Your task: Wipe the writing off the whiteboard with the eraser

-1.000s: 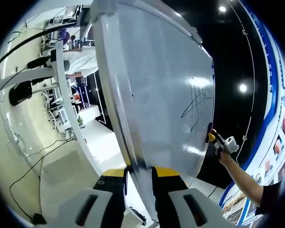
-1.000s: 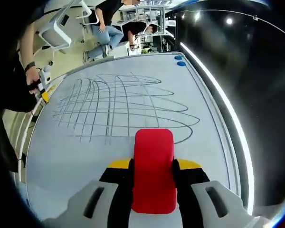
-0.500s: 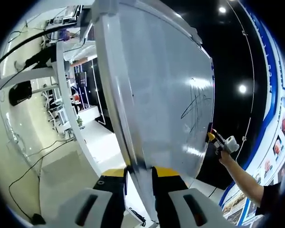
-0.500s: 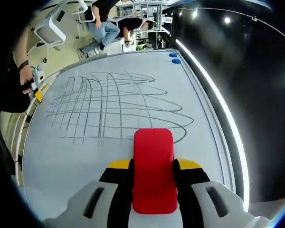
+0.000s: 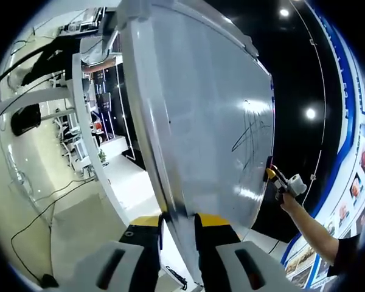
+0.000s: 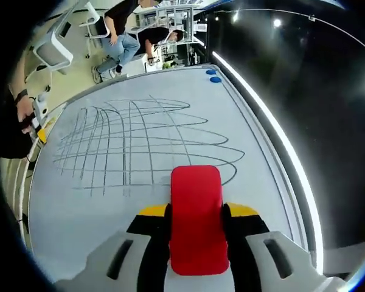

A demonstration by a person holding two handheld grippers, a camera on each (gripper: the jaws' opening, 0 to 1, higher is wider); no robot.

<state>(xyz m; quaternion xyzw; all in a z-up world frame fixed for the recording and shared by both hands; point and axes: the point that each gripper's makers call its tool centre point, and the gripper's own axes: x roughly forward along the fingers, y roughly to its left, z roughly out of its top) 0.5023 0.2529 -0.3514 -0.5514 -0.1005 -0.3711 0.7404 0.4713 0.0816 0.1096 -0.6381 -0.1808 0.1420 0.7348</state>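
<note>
Eraser [image 6: 196, 219] (red) points lengthwise toward scribbled whiteboard [image 6: 152, 140].

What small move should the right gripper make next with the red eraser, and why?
Probably slide the red eraser, clamped in the right gripper, forward onto the nearest scribbled lines. The whiteboard under it looks bare, and the writing begins just beyond its front edge.

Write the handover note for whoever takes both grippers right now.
Left gripper: shut on the whiteboard edge, steadying it.
Right gripper: shut on the red eraser, which points at the board face just short of the scribbles.
Done: nothing visibly wiped; the crossed lines look intact.
Left: wipe all the scribbles. Two blue magnets sit at the far corner.
</note>
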